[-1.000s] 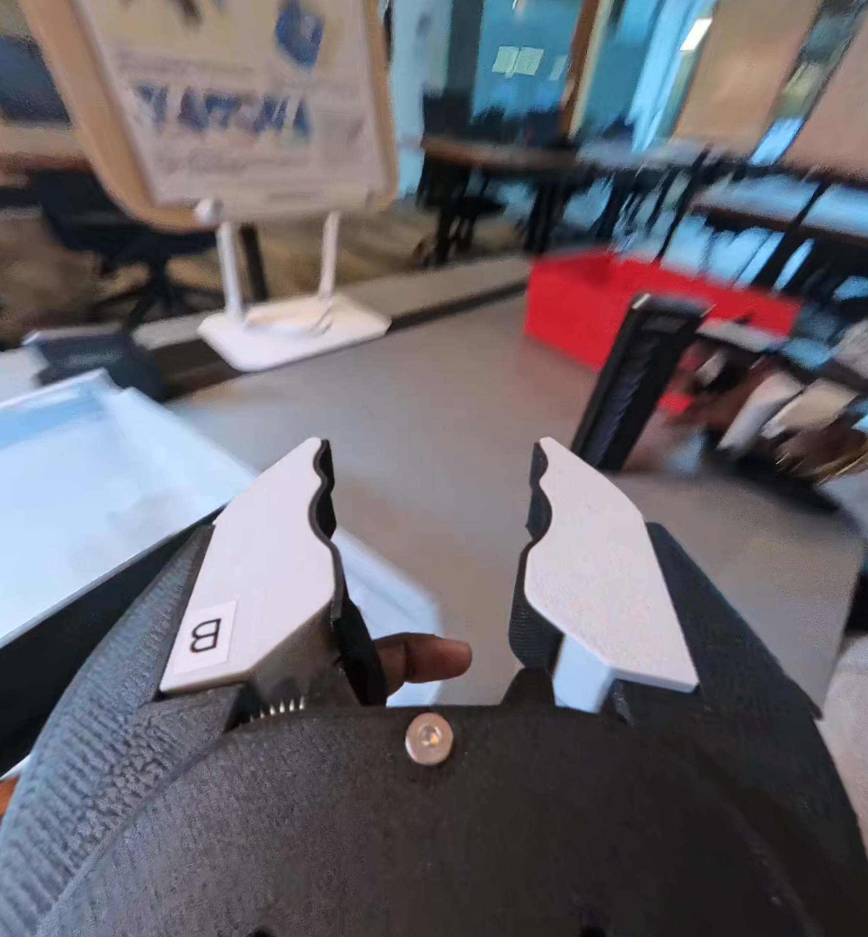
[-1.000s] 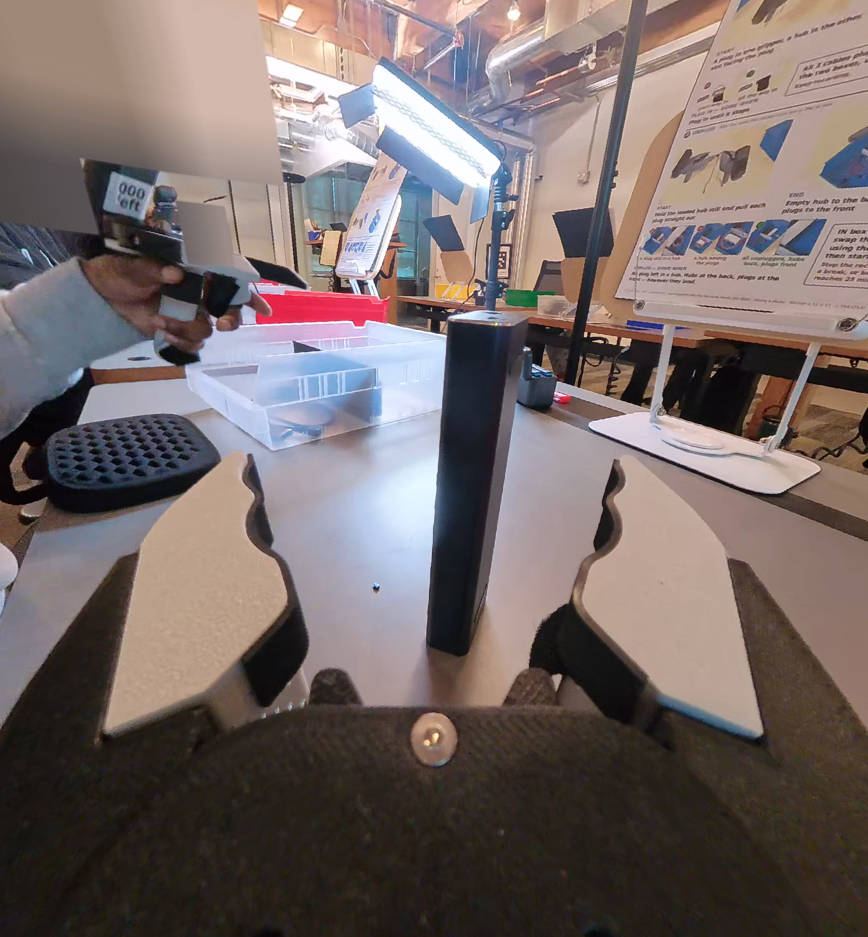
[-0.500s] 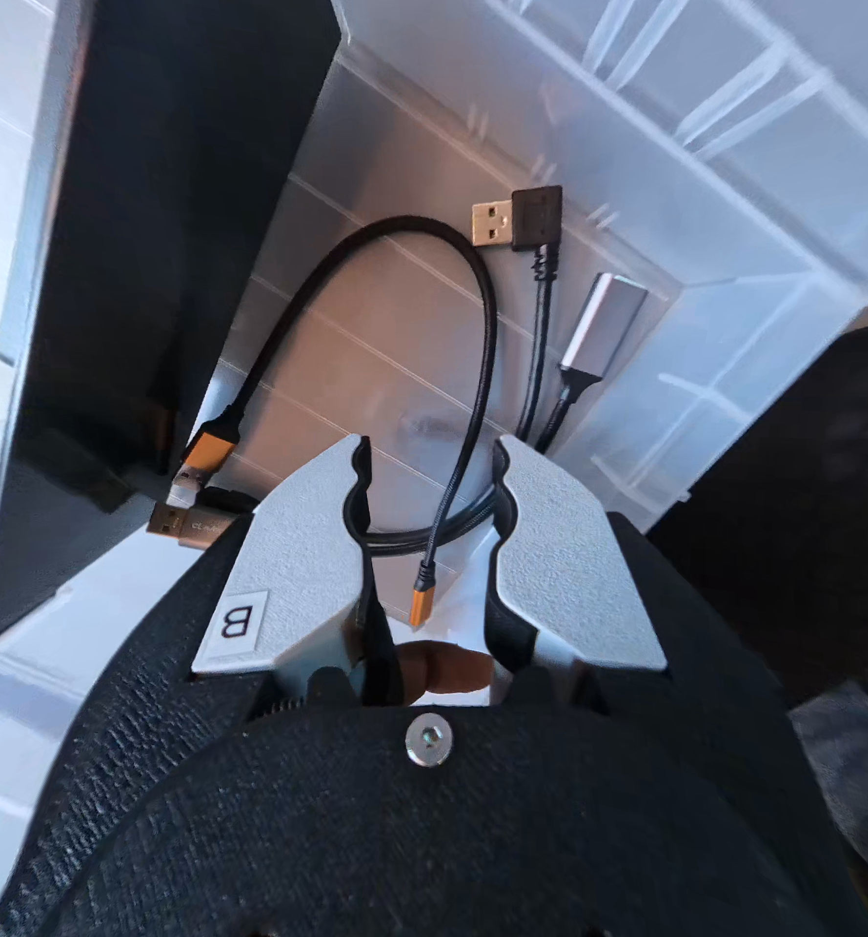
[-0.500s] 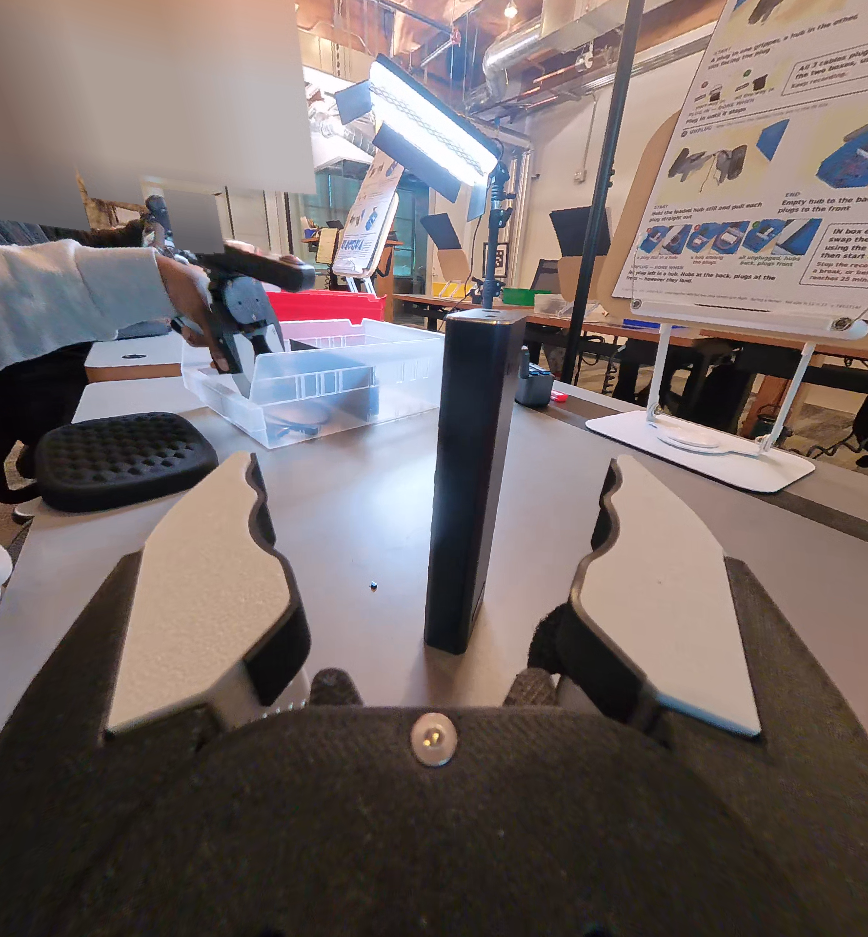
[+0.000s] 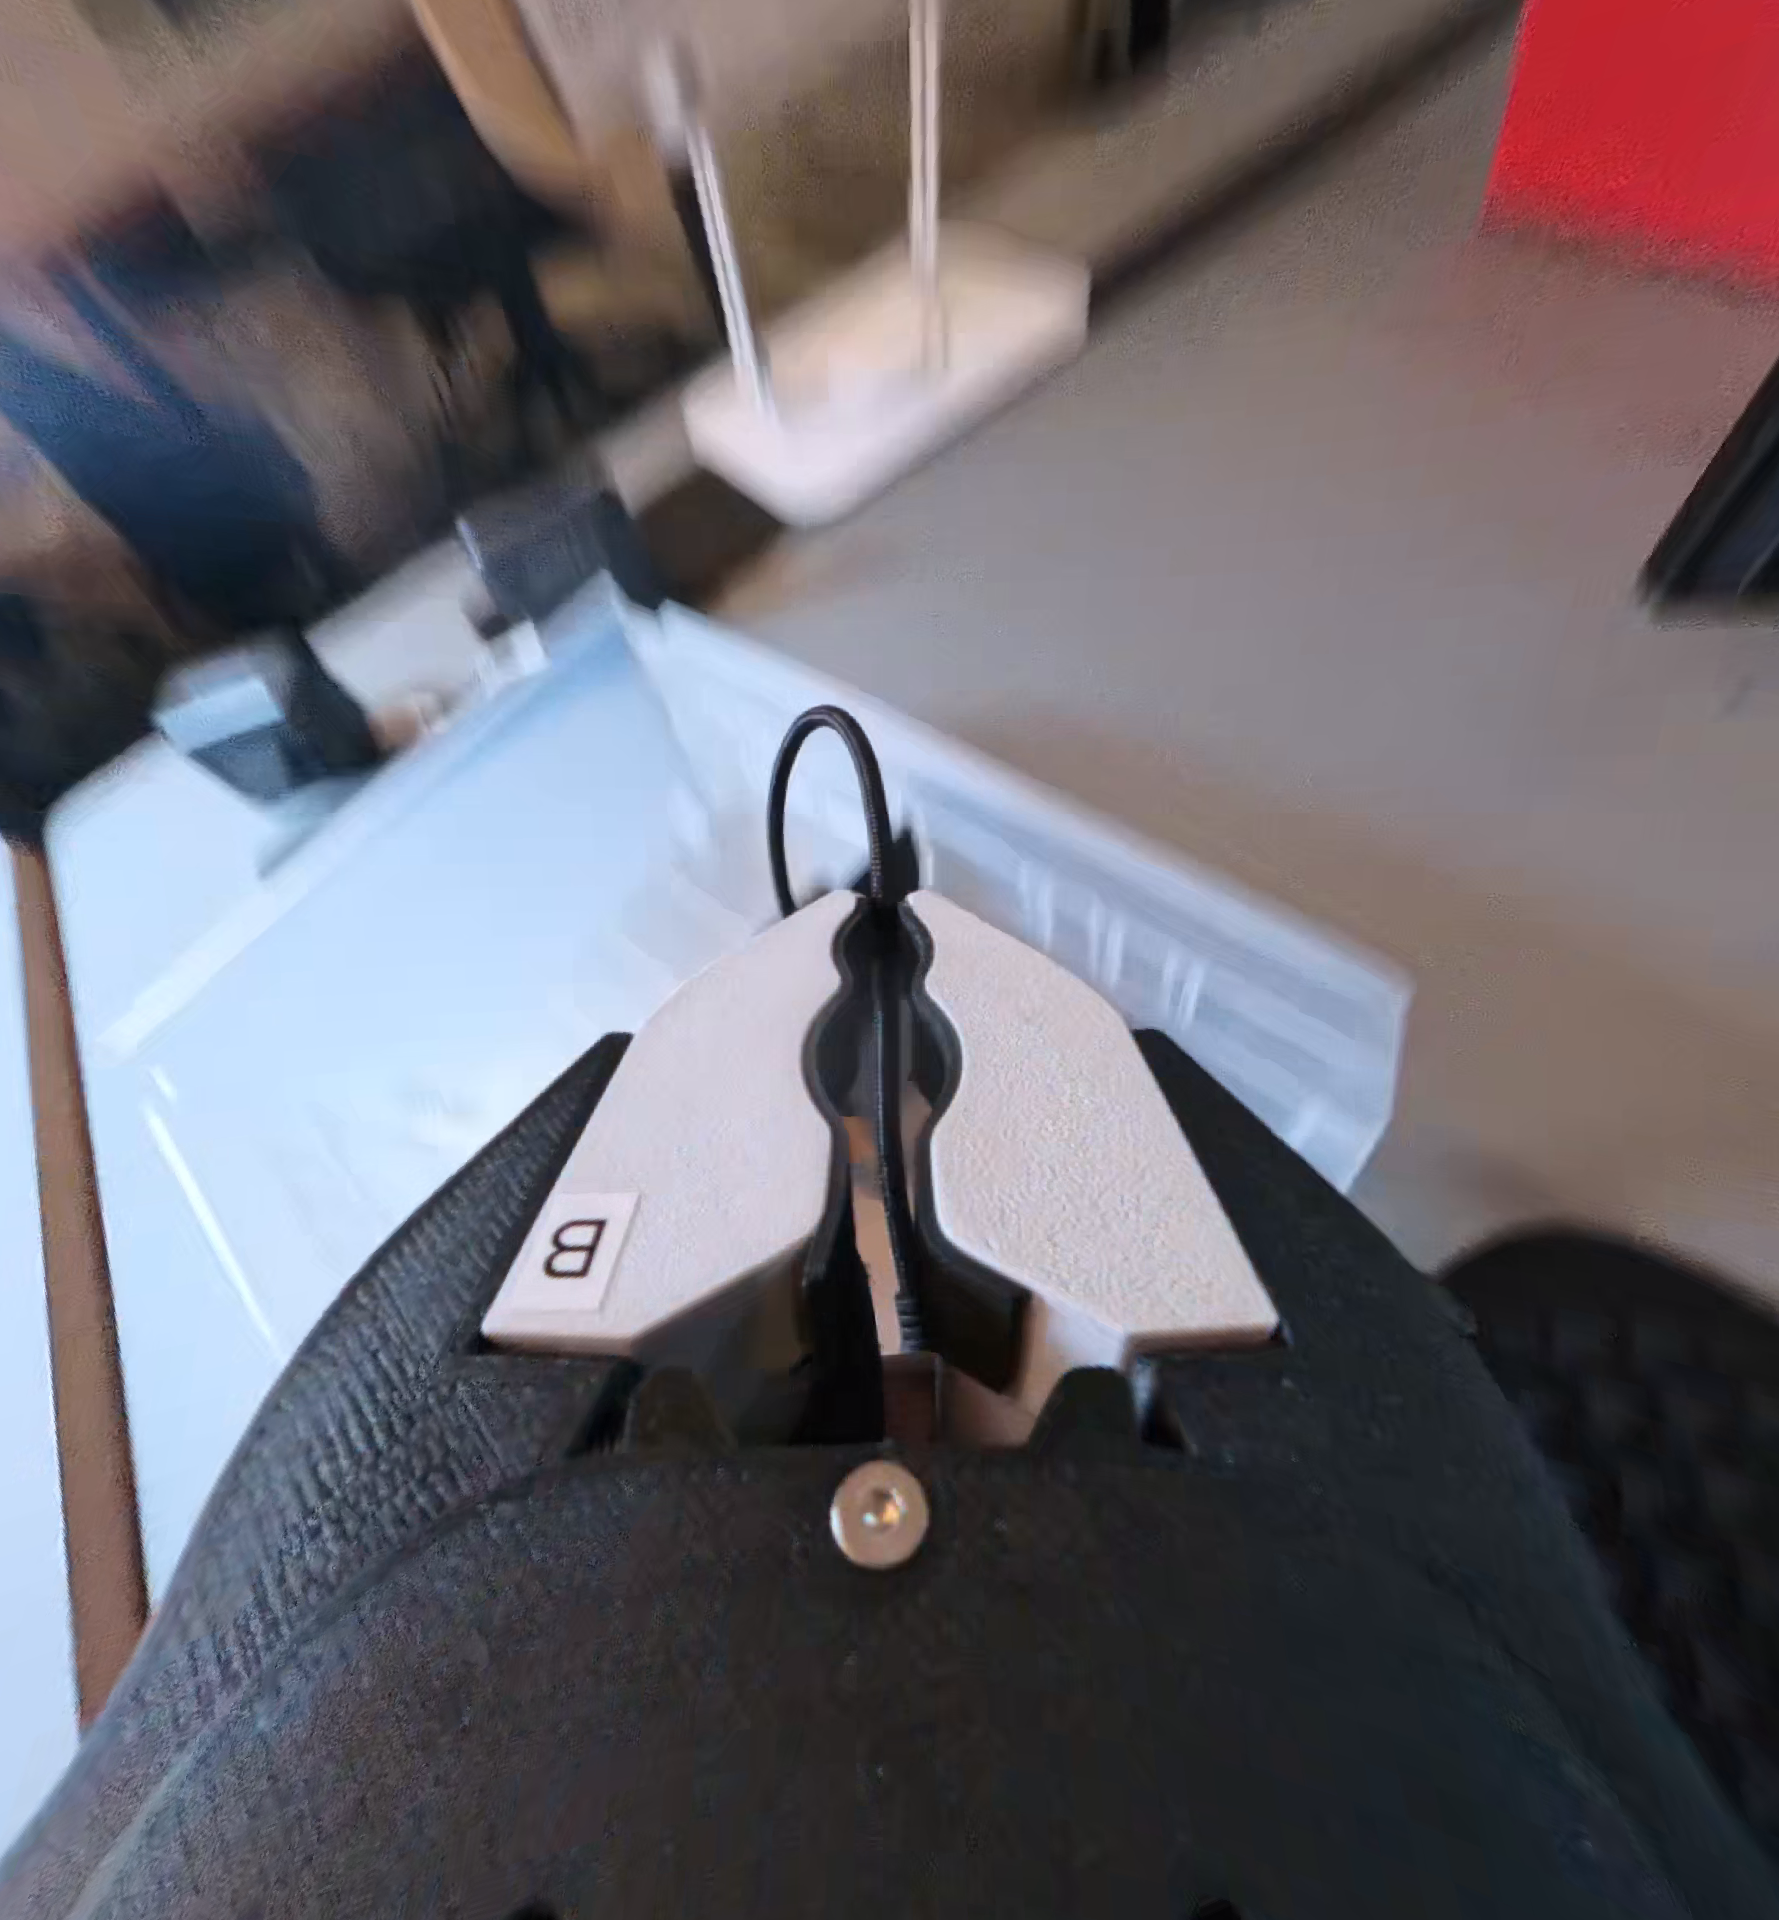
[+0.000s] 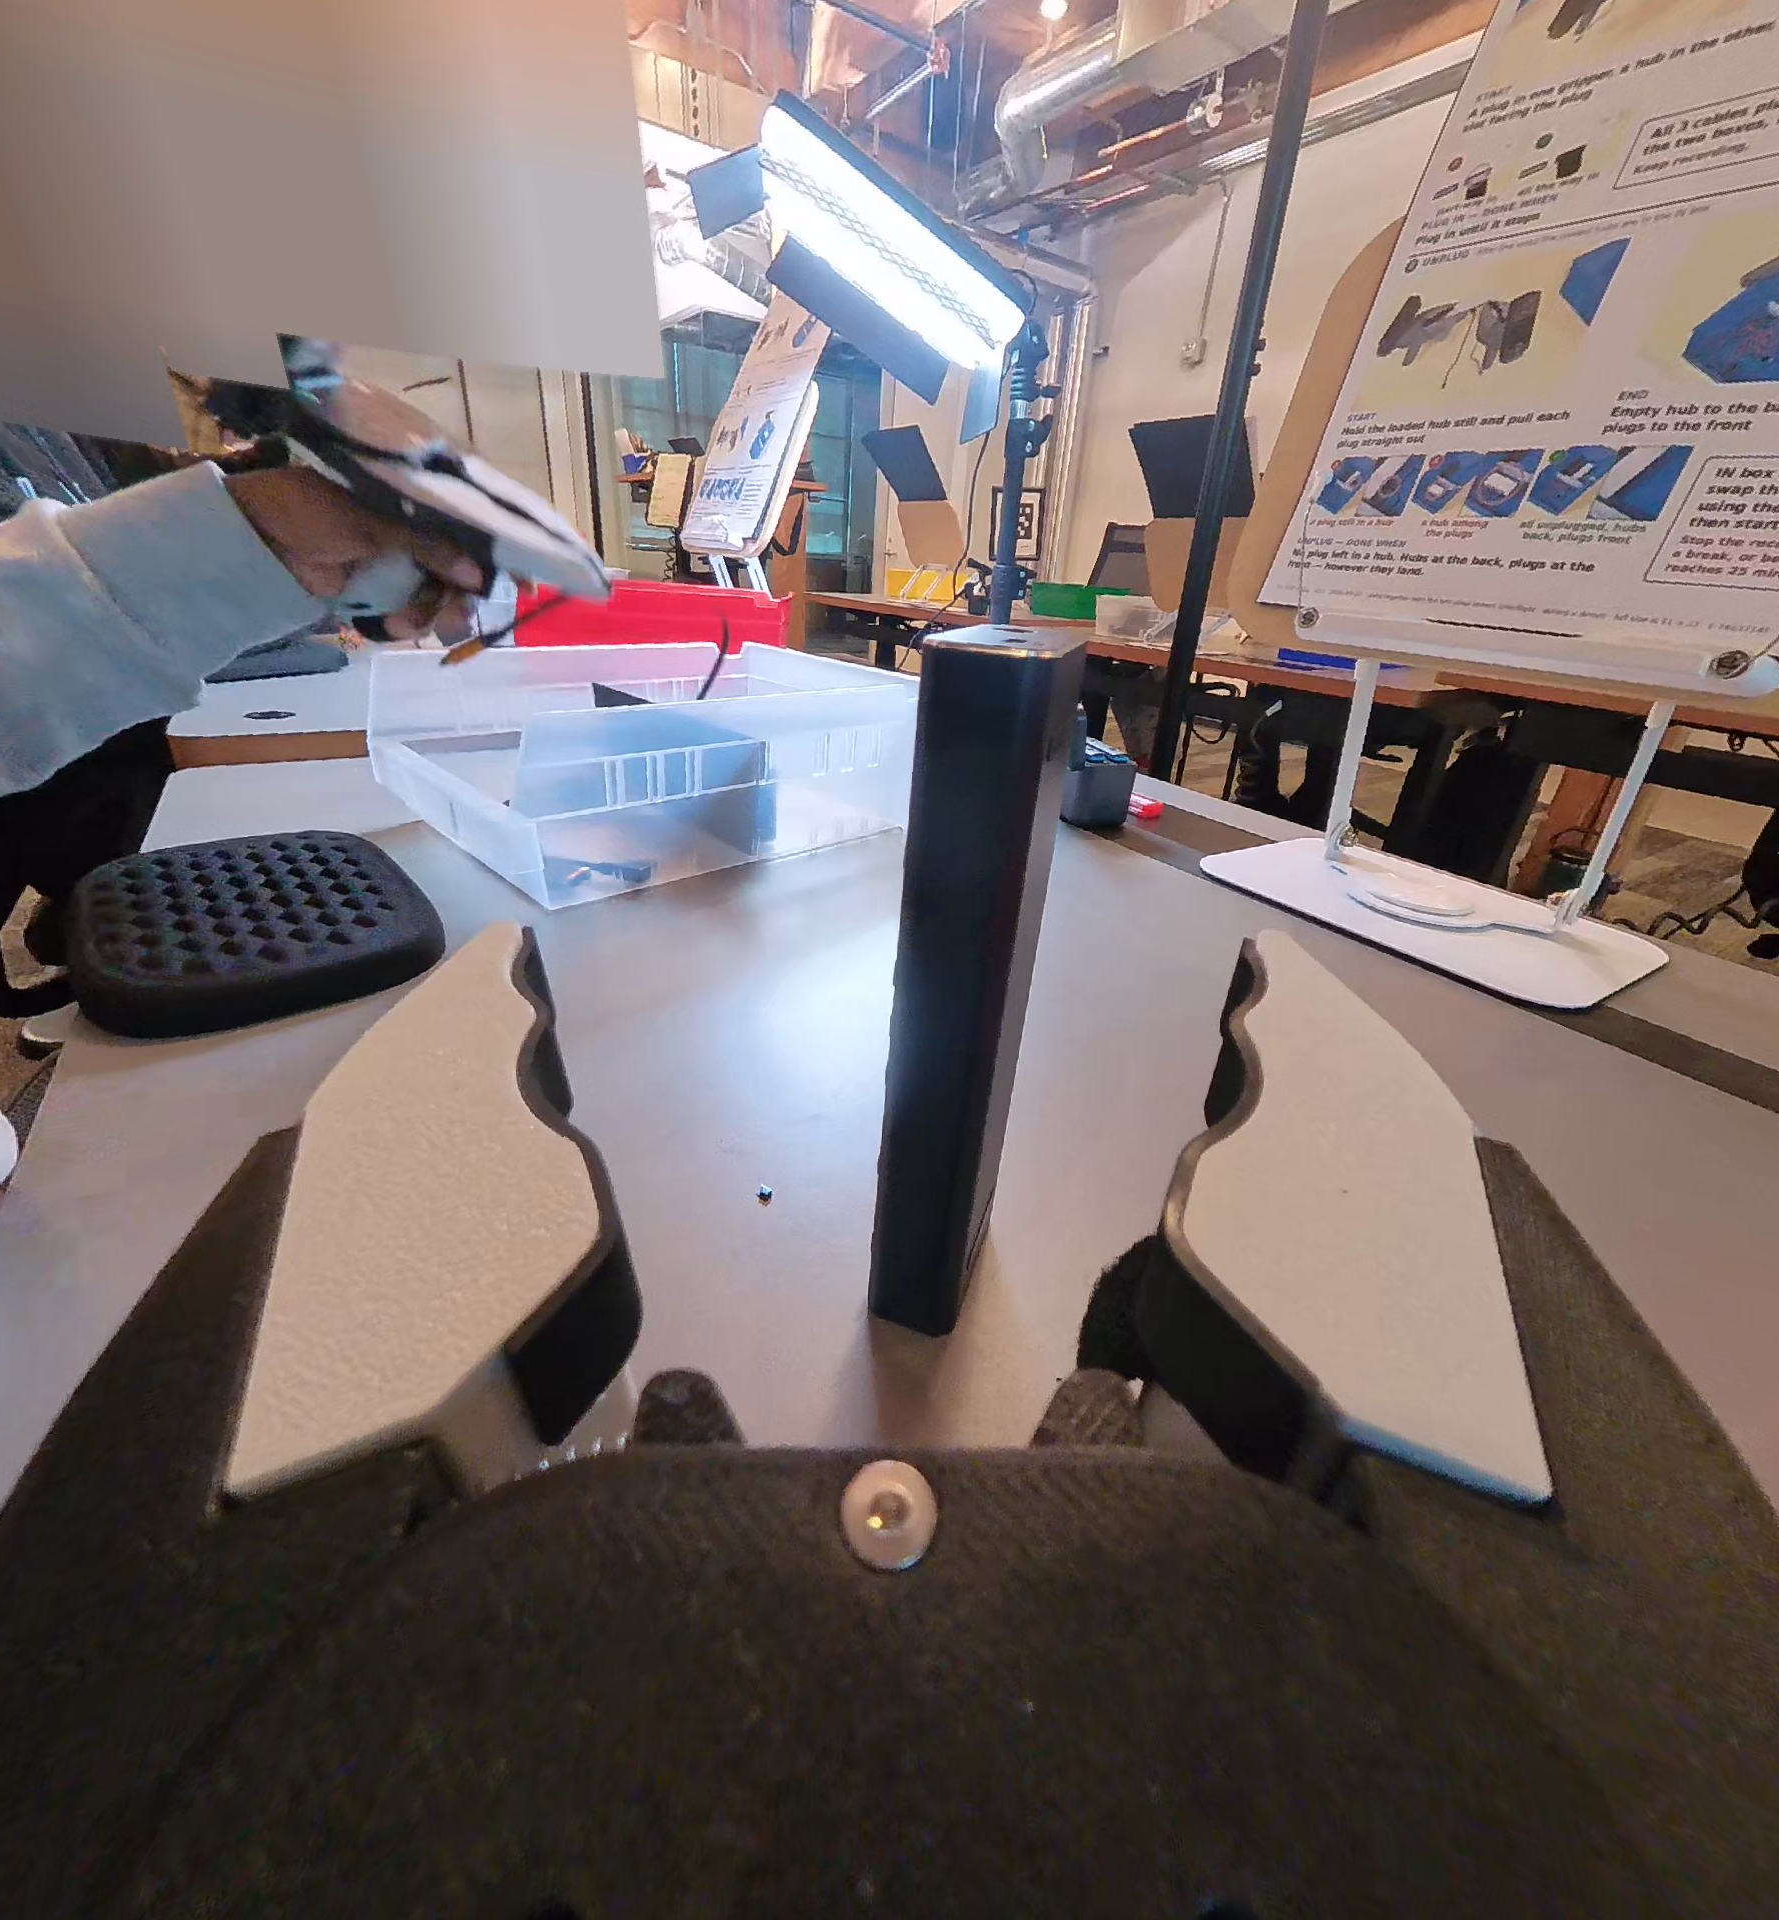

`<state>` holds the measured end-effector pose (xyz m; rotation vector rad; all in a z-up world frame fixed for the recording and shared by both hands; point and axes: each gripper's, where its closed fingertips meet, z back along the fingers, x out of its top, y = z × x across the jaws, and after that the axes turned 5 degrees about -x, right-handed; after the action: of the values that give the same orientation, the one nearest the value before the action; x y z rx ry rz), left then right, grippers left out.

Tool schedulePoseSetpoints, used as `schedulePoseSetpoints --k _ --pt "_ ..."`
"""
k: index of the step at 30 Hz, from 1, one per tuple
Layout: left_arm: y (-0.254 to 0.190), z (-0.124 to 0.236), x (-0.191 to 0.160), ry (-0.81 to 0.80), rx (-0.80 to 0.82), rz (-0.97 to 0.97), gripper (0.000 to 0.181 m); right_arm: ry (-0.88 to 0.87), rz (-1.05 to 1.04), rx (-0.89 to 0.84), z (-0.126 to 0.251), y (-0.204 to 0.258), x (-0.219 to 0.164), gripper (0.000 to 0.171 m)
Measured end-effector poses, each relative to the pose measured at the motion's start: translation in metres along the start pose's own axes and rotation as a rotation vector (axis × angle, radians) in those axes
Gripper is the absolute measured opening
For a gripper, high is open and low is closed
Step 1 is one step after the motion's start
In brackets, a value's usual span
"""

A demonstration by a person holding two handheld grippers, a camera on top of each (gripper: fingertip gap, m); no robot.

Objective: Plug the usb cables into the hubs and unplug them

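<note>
We log: left gripper [image 5: 880,914], a second ago empty, now clenched on thin black braided cable [image 5: 869,810]; right gripper [image 6: 885,1029] released, tall black hub [image 6: 978,935] between its jaws—plugging next.

A workshop-like lab: exposed ducts [image 6: 1061,94] overhead, a studio light panel [image 6: 885,244], instruction boards [image 6: 1612,343], rows of far workbenches [image 6: 1228,649].

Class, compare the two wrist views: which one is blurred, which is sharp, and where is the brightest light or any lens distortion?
Left wrist view: background streaked with motion blur, while the left gripper and its pinched black cable stay fairly sharp. Right wrist view: mostly sharp; the bright light panel dominates, the black hub shows a pale sheen, and the wide lens bows the pole.
</note>
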<state>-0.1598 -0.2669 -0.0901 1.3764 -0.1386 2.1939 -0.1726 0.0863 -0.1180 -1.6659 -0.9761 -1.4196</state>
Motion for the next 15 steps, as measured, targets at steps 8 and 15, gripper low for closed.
schedulePoseSetpoints --k 8,15 --pt "-0.067 0.031 0.114 -0.914 -0.222 0.352 0.004 -0.017 0.035 -0.003 0.002 0.002 0.004 0.114" --pt "-0.091 -0.006 0.112 -1.179 -0.489 0.961 0.004 -0.394 0.158 -0.137 0.016 0.016 0.070 0.087"
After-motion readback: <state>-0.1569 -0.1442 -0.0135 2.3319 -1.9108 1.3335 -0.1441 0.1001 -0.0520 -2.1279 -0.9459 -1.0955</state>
